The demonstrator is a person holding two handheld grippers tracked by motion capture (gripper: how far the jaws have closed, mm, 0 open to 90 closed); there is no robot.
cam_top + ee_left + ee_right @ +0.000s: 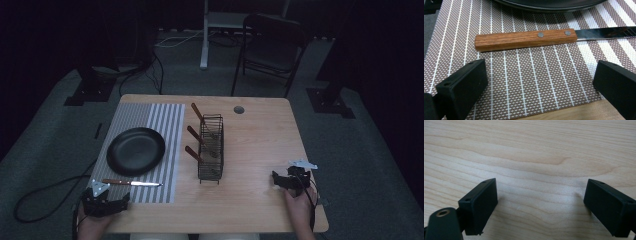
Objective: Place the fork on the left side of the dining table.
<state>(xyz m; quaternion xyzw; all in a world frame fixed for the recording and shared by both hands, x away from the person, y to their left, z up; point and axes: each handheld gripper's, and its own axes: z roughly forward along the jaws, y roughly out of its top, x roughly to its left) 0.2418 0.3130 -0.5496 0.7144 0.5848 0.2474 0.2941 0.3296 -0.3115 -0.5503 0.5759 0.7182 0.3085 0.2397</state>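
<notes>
A dim room with grey carpet [45, 130] surrounds the wooden table [260, 150]. At twelve o'clock stands a white post [204, 35]; at one o'clock, a dark folding chair [272, 45]. Black cables [150, 70] trail at eleven o'clock.

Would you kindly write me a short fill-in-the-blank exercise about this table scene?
1. The knife has a ____ handle.
2. The knife lies on the striped placemat, beside the black ____.
3. The left claw has its jaws ____, with nothing between them.
4. The wire rack holds ____ wooden-handled utensils.

Missing words: wooden; plate; open; three
</notes>
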